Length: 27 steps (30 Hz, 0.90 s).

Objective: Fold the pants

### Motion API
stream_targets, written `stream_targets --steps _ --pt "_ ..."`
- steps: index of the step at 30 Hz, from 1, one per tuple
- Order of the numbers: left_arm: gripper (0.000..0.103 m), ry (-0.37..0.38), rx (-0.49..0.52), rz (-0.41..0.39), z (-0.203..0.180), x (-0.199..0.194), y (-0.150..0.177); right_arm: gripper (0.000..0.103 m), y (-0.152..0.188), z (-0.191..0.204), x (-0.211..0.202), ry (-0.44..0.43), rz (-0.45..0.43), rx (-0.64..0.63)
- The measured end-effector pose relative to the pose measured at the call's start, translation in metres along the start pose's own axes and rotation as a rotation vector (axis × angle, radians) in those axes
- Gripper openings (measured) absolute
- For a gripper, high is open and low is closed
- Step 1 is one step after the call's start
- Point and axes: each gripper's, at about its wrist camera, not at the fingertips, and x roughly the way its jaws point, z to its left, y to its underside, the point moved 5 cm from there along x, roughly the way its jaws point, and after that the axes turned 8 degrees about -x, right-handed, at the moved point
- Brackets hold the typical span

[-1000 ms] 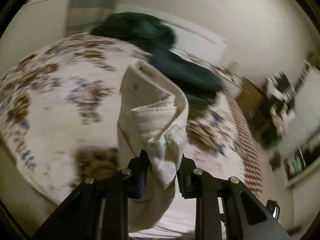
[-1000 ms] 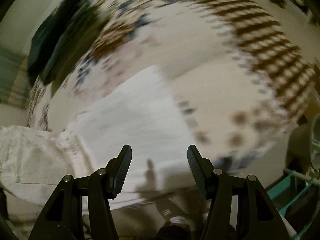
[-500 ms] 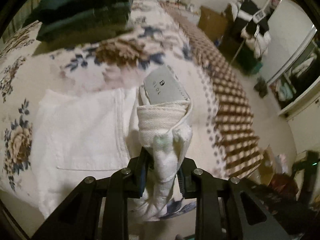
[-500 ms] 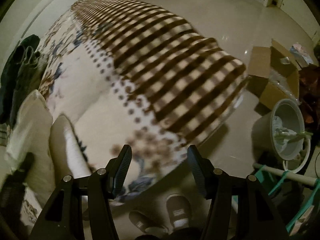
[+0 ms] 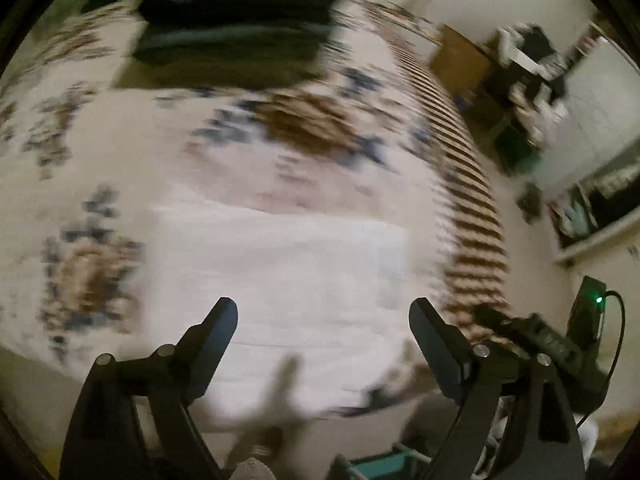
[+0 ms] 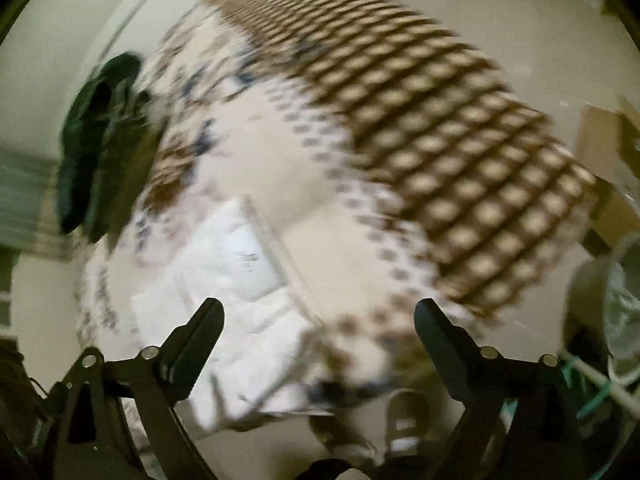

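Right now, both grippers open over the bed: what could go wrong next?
1. The white pants lie near the bed's front edge; a nudge could drag them off.
2. Both views are motion-blurred, so a regrasp by the left gripper or right gripper may miss.
3. The dark clothes pile sits close behind; a sweep could topple it.

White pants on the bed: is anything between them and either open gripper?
Nothing visible. The white pants lie flat on the floral bedspread, directly ahead of the left gripper and right gripper. The dark clothes pile sits farther back.
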Motion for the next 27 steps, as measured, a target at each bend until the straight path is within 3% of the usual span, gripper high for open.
stream_targets --steps 3,6,8,10,11,12,13,16,17,19,21,25,27 --pt "0.088 -0.114 -0.063 0.006 0.058 0.011 -0.013 0.1 -0.012 0.018 0.044 -0.035 0.086 -0.027" --pt "0.088 -0.202 -0.117 0.035 0.108 0.029 -0.017 0.1 -0.013 0.019 0.086 -0.065 0.181 0.024" --pt "0.088 -0.227 -0.136 0.072 0.131 0.044 -0.015 0.1 -0.005 0.014 0.113 -0.057 0.264 0.077" --pt "0.088 -0.231 -0.155 0.099 0.143 0.052 -0.013 0.1 0.004 0.009 0.123 -0.079 0.288 0.134" --pt "0.088 -0.226 -0.167 0.115 0.147 0.056 -0.01 0.093 0.006 0.009 0.118 -0.095 0.259 0.146" --pt "0.088 -0.215 -0.179 0.126 0.149 0.06 -0.007 0.063 0.009 0.014 0.114 -0.115 0.239 0.132" --pt "0.088 -0.205 -0.187 0.134 0.15 0.063 -0.006 0.047 0.012 0.017 0.109 -0.108 0.226 0.116" --pt "0.088 -0.165 -0.215 0.153 0.148 0.069 -0.002 0.023 0.022 0.028 0.087 -0.051 0.171 0.06" --pt "0.088 -0.151 -0.219 0.158 0.146 0.069 -0.002 0.01 0.022 0.028 0.077 -0.019 0.151 0.056" --pt "0.088 -0.13 -0.212 0.161 0.14 0.07 -0.004 0.01 0.024 0.023 0.055 -0.038 0.111 0.1" --pt "0.088 -0.121 -0.195 0.169 0.136 0.072 -0.006 0.01 0.032 0.019 0.039 -0.004 0.103 0.082" --pt "0.088 -0.112 -0.178 0.193 0.133 0.083 -0.01 0.01 0.041 -0.002 0.044 0.035 0.16 0.086" --pt "0.088 -0.107 -0.166 0.204 0.133 0.085 -0.009 0.018 0.044 -0.008 0.048 -0.015 0.159 0.123"
